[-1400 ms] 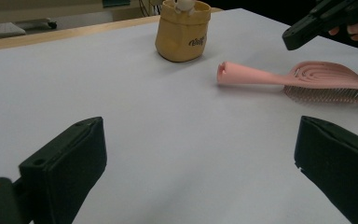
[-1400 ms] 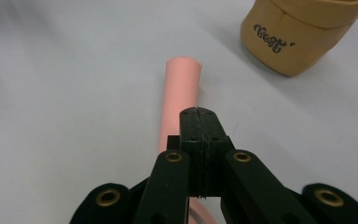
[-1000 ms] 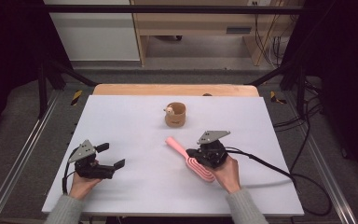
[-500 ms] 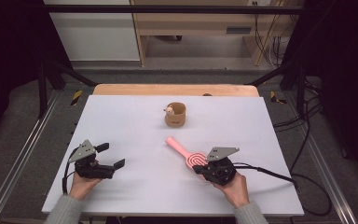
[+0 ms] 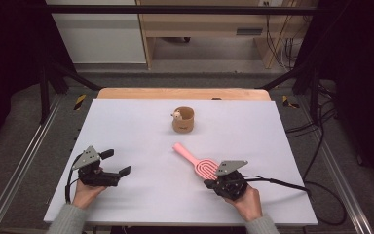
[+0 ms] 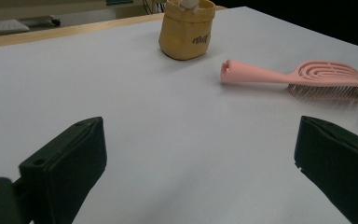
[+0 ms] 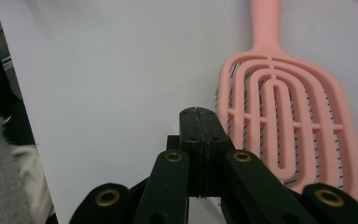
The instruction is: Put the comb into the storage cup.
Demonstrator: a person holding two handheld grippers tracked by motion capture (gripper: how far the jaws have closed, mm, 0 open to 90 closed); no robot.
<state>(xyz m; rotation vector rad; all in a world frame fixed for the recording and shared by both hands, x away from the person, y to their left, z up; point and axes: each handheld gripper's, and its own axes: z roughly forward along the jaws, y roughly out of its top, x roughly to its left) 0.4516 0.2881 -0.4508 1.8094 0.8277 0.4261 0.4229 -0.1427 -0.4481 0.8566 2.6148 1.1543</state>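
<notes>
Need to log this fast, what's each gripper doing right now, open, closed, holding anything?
Left gripper: open, empty, nothing between its jaws.
Right gripper: closed on nothing, jaws pressed together beside the pink hairbrush.

The worktop (image 5: 141,126) is a white rectangular sheet, with a strip of pale wood showing along its far edge. Two things lie directly on it. A small tan cup-like holder (image 5: 183,120) stands upright near the middle of the far half, with a small pale object poking out at its rim. Nearer the person, right of centre, a pink hairbrush (image 5: 196,161) lies flat, bristles down, its handle pointing toward the holder and well apart from it.
</notes>
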